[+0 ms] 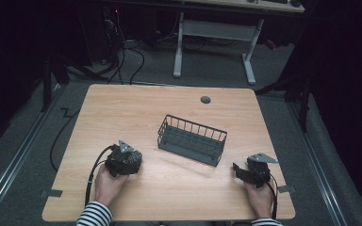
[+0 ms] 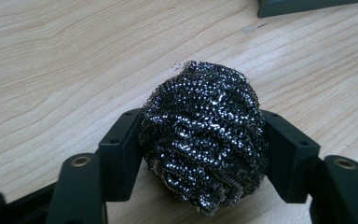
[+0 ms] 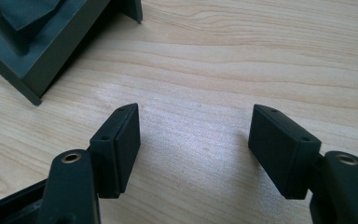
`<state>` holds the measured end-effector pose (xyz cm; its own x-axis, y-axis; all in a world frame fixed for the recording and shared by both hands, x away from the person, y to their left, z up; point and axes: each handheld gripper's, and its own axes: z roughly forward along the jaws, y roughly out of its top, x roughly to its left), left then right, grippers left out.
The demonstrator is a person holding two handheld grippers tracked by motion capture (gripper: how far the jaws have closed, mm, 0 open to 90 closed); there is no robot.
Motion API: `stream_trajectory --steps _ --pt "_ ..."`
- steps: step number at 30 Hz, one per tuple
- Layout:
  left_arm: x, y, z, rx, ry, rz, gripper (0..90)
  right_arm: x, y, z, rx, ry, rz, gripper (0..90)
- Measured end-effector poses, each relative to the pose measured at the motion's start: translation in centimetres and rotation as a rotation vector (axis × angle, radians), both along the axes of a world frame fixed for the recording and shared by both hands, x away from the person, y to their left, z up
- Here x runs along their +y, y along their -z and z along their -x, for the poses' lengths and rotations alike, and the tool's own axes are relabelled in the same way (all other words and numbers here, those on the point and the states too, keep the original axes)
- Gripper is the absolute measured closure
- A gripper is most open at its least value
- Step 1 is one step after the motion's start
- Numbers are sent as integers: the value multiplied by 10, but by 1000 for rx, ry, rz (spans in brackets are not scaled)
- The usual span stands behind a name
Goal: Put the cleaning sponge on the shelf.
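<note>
A dark steel-wool scouring ball (image 2: pixel 204 135) rests on the wooden table, and both pads of my left gripper (image 2: pixel 203 149) press into its sides. In the high view the left gripper (image 1: pixel 131 162) and the ball (image 1: pixel 133 161) sit at the table's front left, held by a hand in a striped sleeve. My right gripper (image 3: pixel 193 140) stands open over bare wood with nothing between its jaws; in the high view the right gripper (image 1: pixel 238 170) is at the front right. A dark wire basket (image 1: pixel 192 139) stands in the middle of the table between the two grippers.
The basket's corner (image 3: pixel 37 51) lies just ahead and to the left of the right gripper. A round grey cable port (image 1: pixel 205 100) sits near the table's far edge. Beyond the table are a white desk frame (image 1: pixel 214 33) and cables on the floor.
</note>
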<state>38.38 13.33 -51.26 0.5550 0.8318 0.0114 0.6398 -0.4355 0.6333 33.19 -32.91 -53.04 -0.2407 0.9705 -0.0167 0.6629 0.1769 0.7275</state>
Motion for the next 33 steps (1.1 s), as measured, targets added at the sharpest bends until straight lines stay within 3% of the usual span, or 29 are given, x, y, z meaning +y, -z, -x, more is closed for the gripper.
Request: stream_trajectory --steps 17,33 --pt "2 -15 11 -39 32 46 403 0 0 0 1 0 0 340" --pt "10 -49 15 -26 59 177 403 0 0 0 1 -3 0 339"
